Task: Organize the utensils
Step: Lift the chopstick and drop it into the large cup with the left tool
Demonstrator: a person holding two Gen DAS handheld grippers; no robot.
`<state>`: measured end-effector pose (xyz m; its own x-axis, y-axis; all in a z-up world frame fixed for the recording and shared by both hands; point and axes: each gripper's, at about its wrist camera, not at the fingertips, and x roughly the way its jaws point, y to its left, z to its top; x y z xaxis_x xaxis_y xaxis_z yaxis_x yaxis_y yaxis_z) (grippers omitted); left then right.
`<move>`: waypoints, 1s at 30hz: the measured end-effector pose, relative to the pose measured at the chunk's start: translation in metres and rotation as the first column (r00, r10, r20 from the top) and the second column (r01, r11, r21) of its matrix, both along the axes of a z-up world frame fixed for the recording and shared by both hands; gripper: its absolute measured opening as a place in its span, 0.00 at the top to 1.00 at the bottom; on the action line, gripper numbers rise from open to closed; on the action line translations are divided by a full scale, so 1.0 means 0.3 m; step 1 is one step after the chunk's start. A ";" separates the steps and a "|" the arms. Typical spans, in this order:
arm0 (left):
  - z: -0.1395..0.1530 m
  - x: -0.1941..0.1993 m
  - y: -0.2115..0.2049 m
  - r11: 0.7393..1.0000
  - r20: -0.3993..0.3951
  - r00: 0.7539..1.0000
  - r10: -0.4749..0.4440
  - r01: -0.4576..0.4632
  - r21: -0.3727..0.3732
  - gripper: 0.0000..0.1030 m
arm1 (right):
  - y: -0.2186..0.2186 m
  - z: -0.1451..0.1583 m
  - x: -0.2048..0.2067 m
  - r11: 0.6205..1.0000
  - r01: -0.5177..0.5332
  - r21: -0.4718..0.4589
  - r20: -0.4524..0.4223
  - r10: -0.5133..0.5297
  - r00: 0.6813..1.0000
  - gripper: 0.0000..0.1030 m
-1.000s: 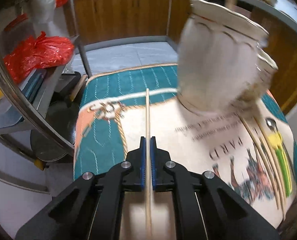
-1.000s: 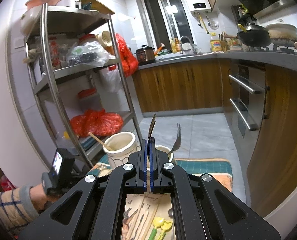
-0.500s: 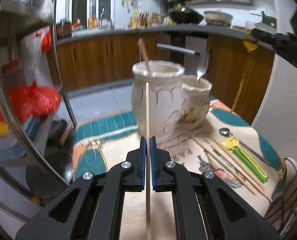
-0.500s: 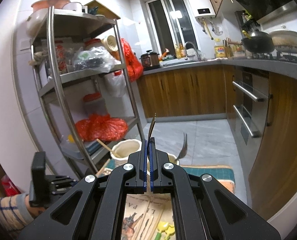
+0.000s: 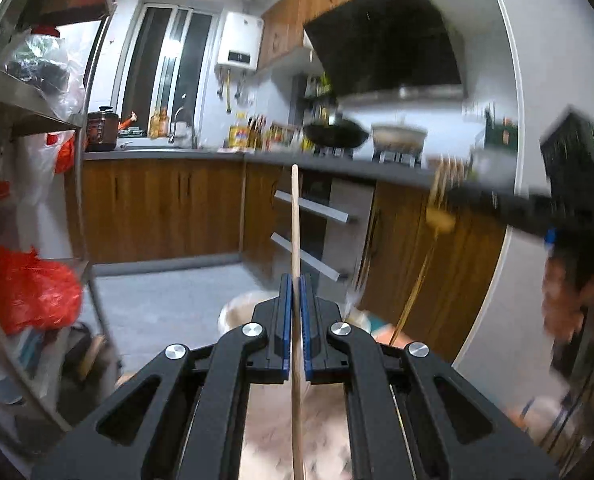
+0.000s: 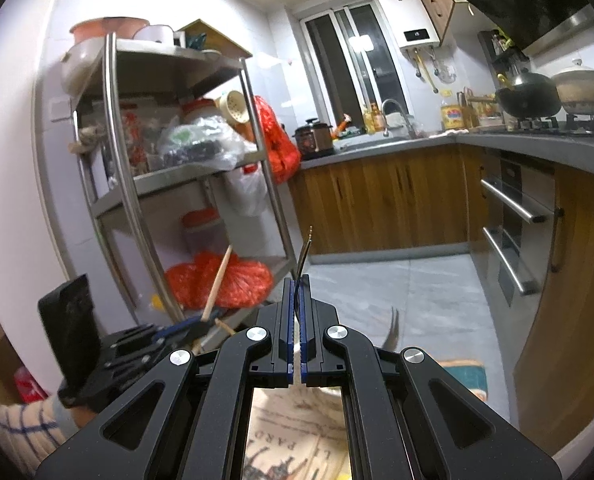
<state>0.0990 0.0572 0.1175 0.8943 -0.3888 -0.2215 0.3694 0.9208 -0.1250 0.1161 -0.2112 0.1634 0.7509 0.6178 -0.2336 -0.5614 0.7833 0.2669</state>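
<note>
A wooden chopstick (image 5: 295, 240) is held upright in the closed left claw (image 5: 295, 292) above the cream holder (image 5: 237, 312), a thin metal utensil (image 6: 303, 258) is clamped in the right claw (image 6: 296, 292), and lowering into the holders is judged next.

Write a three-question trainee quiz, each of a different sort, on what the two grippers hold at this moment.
1. True or false: the left gripper is shut on a wooden chopstick.
2. The right gripper holds: A) a thin metal utensil B) a green spoon C) nothing.
3. Fill in: a red bag lies on the metal rack's ____ shelf.

Key: 1 true; 2 A; 3 bottom.
</note>
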 end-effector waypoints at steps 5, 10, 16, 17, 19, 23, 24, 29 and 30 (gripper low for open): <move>0.087 0.112 -0.025 0.996 0.060 0.998 -0.003 0.008 -0.092 0.96 | 0.016 0.039 0.034 0.999 -0.010 0.040 0.022 0.009 1.000 0.97; 0.118 0.199 -0.061 0.993 0.089 0.996 0.031 -0.021 -0.118 0.96 | 0.026 0.060 0.067 0.995 -0.029 0.097 0.045 0.024 0.999 0.97; 0.058 0.281 -0.148 0.998 0.086 0.994 0.067 -0.067 -0.003 0.96 | 0.032 0.005 0.141 0.991 -0.020 0.130 0.036 0.015 0.999 0.97; 0.046 0.288 -0.157 0.997 0.082 0.994 0.068 -0.070 0.014 0.96 | 0.031 -0.012 0.157 0.991 -0.016 0.136 0.020 0.014 1.000 0.97; 0.023 0.295 -0.169 0.996 0.079 0.994 0.072 -0.075 0.046 0.96 | 0.029 -0.046 0.186 0.989 -0.008 0.149 -0.007 0.009 1.000 0.97; -0.006 0.308 -0.173 0.994 0.058 0.995 0.076 -0.080 0.069 0.96 | 0.025 -0.104 0.230 0.986 -0.002 0.164 -0.057 0.012 0.998 0.97; -0.014 0.310 -0.168 0.994 0.050 0.995 0.081 -0.084 0.070 0.96 | 0.026 -0.115 0.239 0.986 -0.002 0.164 -0.069 0.014 0.998 0.97; -0.034 0.320 -0.153 0.993 0.025 0.996 0.090 -0.091 0.072 0.96 | 0.037 -0.171 0.278 0.987 0.000 0.161 -0.125 0.021 0.992 0.97; -0.036 0.319 -0.152 0.993 0.021 0.996 0.091 -0.092 0.071 0.95 | 0.040 -0.180 0.283 0.987 0.000 0.160 -0.132 0.021 0.991 0.97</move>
